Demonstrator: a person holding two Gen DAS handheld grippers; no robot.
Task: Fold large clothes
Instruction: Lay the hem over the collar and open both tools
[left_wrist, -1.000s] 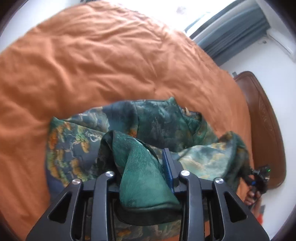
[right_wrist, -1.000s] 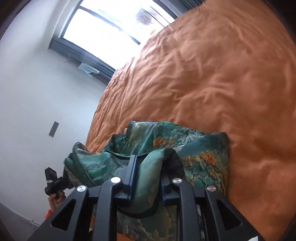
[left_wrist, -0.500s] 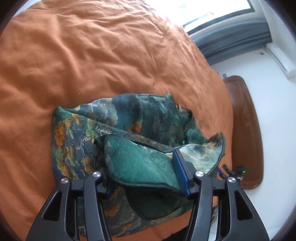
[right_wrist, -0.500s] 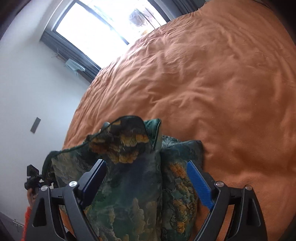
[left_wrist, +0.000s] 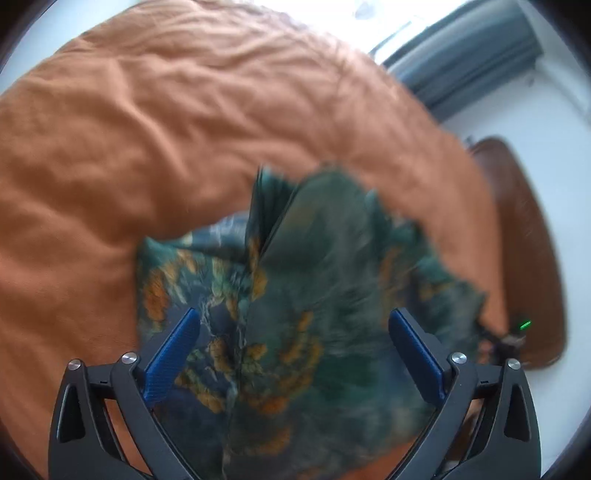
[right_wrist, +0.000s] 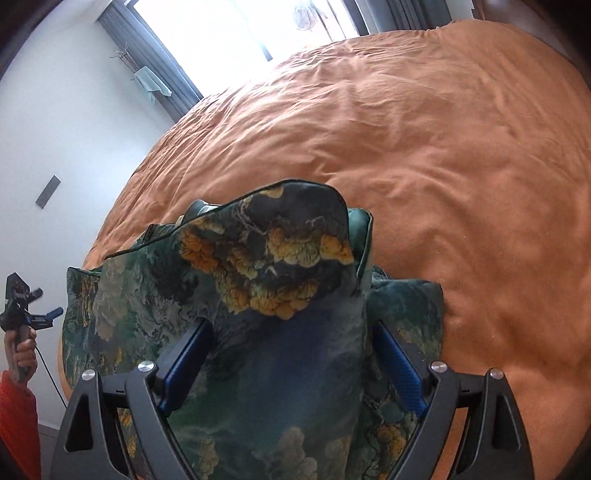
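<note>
Left wrist view: the left claw (left_wrist: 293, 339), which pinched a green fold a second ago, now gapes wide with nothing between its blue pads (left_wrist: 171, 360). The patterned garment (left_wrist: 295, 295), motion-blurred, lies bunched on the orange bedspread (left_wrist: 147, 129).

Right wrist view: the right claw (right_wrist: 291, 350), clamped earlier, stands wide too. The garment (right_wrist: 258, 258), dark green with orange-yellow blossoms, lies folded in layers on the bedspread (right_wrist: 443, 147), a humped fold between the pads.

White walls (right_wrist: 66, 122), bright window (right_wrist: 229, 33) (grey curtains (left_wrist: 476, 48))
</note>
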